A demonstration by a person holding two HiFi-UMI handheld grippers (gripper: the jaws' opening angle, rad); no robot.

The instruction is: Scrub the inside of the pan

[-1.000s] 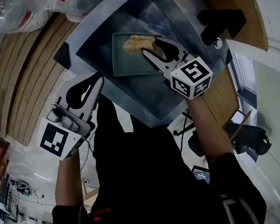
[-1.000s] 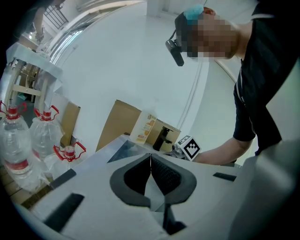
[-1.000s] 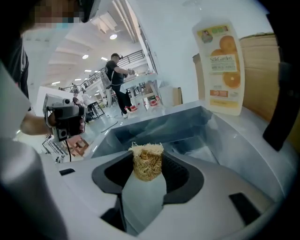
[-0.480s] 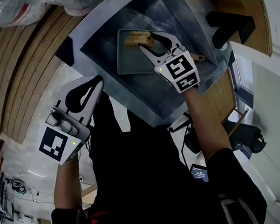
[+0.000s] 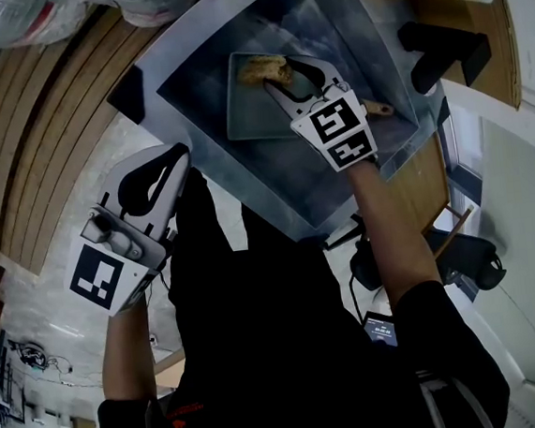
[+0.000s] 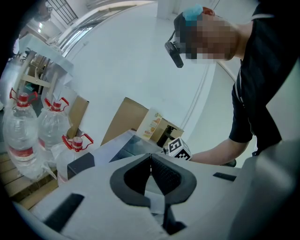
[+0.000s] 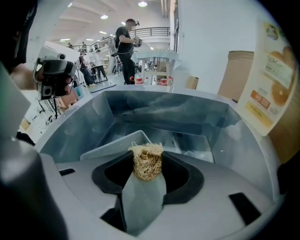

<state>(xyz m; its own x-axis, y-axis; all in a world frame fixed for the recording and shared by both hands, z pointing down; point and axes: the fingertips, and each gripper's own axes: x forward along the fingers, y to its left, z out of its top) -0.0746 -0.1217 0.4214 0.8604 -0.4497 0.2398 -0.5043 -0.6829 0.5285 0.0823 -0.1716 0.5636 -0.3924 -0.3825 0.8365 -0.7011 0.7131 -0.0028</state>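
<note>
Right tool (image 5: 284, 77) pinches a scrubber (image 7: 147, 164) over the pan (image 5: 251, 116) in the sink (image 5: 184, 75); left tool (image 6: 151, 164), pressed together and empty, hangs outside.

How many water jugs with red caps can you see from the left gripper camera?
3 jugs, all at the left: one at the edge, one beside it, one lower to their right. Others may be hidden behind them.
</note>
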